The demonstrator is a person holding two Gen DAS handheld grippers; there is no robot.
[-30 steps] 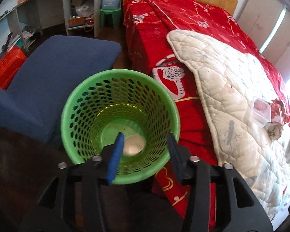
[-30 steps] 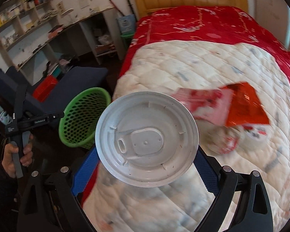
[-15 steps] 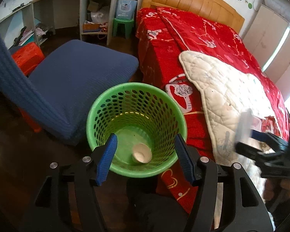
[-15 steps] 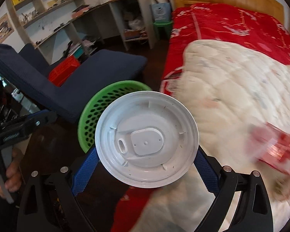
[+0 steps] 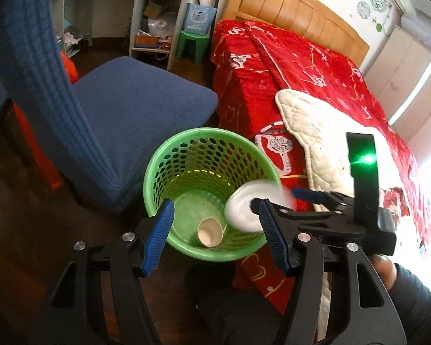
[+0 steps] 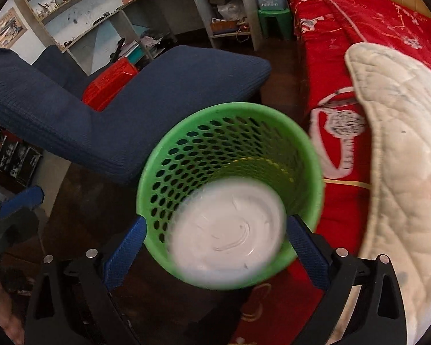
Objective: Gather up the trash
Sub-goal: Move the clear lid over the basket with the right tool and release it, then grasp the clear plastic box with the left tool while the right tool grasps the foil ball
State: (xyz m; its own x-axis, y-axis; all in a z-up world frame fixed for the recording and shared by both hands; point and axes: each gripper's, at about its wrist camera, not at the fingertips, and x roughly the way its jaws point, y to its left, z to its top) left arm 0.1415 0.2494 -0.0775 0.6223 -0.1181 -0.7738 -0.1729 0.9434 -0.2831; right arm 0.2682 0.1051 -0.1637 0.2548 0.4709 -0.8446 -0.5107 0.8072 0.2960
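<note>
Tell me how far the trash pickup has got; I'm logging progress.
Done: a white paper cup lies in the green perforated plastic basket. In hand: the blurred round white plastic lid sits over the basket mouth between the right claw fingers; whether it is gripped is unclear. Left claw open, empty. Left: red wrappers on the white quilt.

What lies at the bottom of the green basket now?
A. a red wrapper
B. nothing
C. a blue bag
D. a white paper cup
D: the left wrist view shows a white paper cup lying on its side on the floor of the green basket.
</note>
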